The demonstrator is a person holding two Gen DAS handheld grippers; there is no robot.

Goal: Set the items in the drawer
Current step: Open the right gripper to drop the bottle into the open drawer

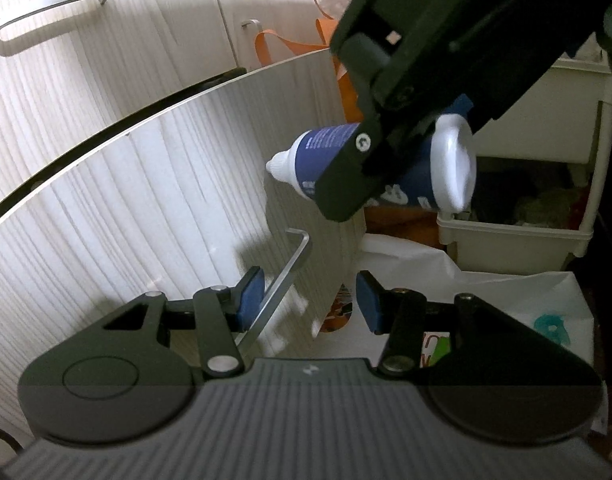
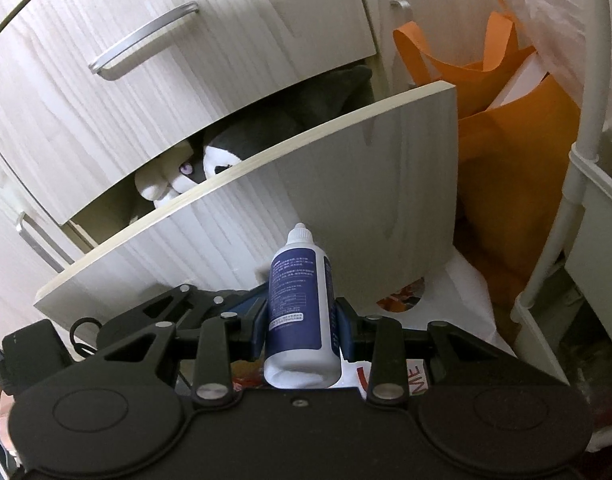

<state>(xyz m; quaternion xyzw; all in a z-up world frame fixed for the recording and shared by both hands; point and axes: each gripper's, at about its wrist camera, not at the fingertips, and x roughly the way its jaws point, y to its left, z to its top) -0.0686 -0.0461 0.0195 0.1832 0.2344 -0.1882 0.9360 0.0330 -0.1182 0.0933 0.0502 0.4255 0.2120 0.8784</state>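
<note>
Bottle (image 2: 302, 312): I am holding the blue-labelled dropper bottle between the right gripper's (image 2: 300, 330) blue pads, nozzle pointing forward toward the drawer, base back near the gripper body. It is hanging in the air in front of the drawer front (image 2: 306, 208), not yet over the opening.
Right jaws: I am keeping them clamped on the bottle's middle, which I judge gives a steady carry.
Left gripper (image 1: 310, 304): I am hovering it at the drawer handle (image 1: 278, 284); the jaws are standing wide, one pad just beside the bar, nothing gripped. I judge it is placed there to steady or pull the drawer.
Drawer: it is sitting partly pulled out, a gap showing above its front edge.
Drawer contents: a grey and white plush toy (image 2: 226, 148) is filling the visible gap; the rest is hidden.
Beside it: an orange bag (image 2: 506, 152) is standing to the right, and an open white bin (image 1: 518, 236) with unclear contents.
</note>
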